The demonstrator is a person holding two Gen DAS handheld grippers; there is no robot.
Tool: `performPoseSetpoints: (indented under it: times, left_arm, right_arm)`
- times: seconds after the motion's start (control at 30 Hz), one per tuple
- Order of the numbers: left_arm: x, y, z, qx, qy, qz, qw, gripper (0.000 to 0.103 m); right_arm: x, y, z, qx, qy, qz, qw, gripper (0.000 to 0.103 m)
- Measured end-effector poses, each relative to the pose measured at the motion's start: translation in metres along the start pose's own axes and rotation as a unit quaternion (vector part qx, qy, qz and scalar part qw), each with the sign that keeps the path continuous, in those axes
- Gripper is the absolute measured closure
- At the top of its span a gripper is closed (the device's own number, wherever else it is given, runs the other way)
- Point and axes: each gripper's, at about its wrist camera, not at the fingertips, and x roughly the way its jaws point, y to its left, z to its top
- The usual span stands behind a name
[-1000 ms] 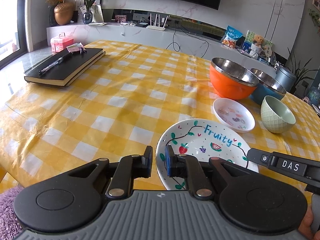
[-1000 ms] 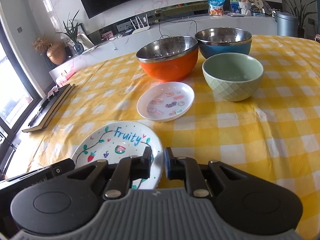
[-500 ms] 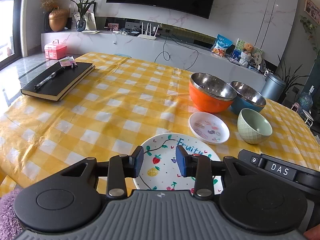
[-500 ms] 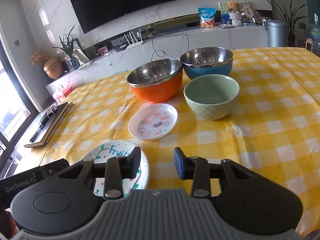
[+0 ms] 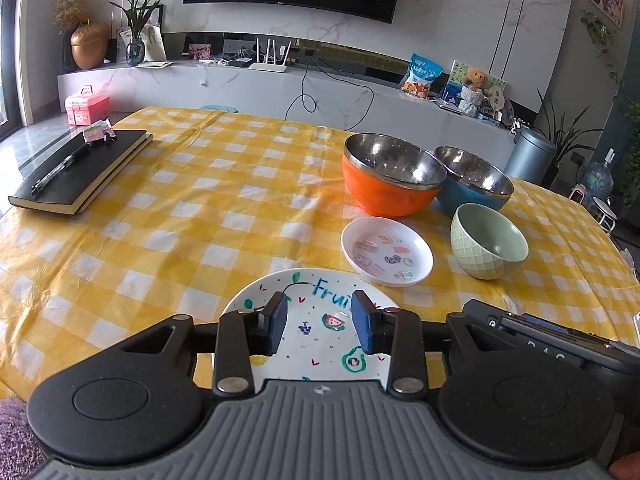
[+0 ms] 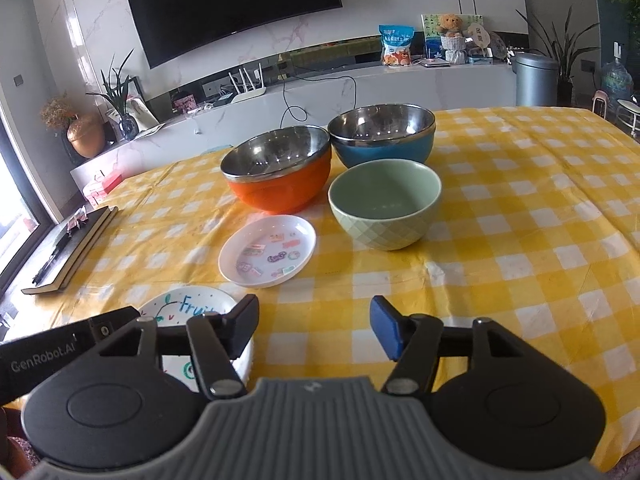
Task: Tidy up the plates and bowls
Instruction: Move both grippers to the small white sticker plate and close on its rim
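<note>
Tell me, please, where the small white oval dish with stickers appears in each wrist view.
Left wrist: the sticker dish lies right of centre, just beyond the Fruity plate.
Right wrist: the sticker dish lies left of centre.
Shared landmark: the orange bowl stands directly behind it in both.

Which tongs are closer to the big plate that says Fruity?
Left. The left tongs hang open right over the Fruity plate. The right tongs, jaws opening and empty, sit beside it over the yellow checked tablecloth.
</note>
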Motion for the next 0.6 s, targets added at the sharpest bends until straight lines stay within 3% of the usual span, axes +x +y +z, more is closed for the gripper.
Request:
performPoseSetpoints:
  times: [0.3, 0.6]
  left_arm:
    - [0.024, 0.000, 0.007, -0.008, 0.013, -0.010, 0.9998, 0.062]
    - [0.048, 0.004, 0.020, -0.027, 0.027, -0.025, 0.9990, 0.062]
  right_arm:
    - [0.014, -0.007, 0.002, 0.022, -0.005, -0.016, 1.000, 0.040]
    - [0.041, -0.011, 0.012, 0.058, 0.016, 0.005, 0.998, 0.040]
